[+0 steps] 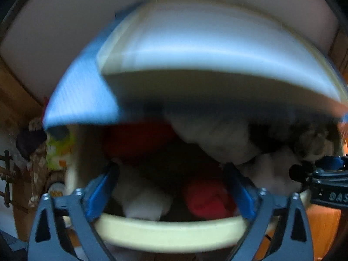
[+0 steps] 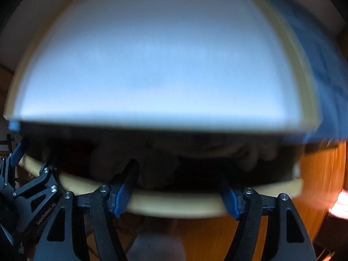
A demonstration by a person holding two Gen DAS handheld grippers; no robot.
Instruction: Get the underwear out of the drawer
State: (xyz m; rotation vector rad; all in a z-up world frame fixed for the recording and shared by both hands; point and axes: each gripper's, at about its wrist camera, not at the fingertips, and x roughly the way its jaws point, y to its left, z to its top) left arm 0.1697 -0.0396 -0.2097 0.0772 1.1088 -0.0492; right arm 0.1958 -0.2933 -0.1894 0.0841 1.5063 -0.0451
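While both views are blurred by motion, the open cream-fronted drawer (image 1: 169, 230) is seen from above, pulled out beneath a pale white cabinet top (image 1: 195, 43). Its contents are recorded as a heap of loosely folded underwear: a red fabric piece at the back left (image 1: 139, 139), a second red bundle near the front rim (image 1: 208, 200), a white bundle at the front left (image 1: 141, 198), a large pale grey-white piece in the middle (image 1: 219, 139) and a dark mottled piece at the right (image 1: 311, 143). All of it is lying inside the drawer.

The left gripper (image 1: 171, 169) is held over the front rim with its blue-padded jaws spread wide; the white bundle and the red bundle are framed between them, but no pad is seen pressing on cloth.

The right gripper (image 2: 180, 182) is held over the same rim further right, its jaws parted moderately; only dim, indistinct cloth is seen between them, and no grip can be made out. An orange-brown wooden floor (image 2: 322, 174) is visible beside the drawer.
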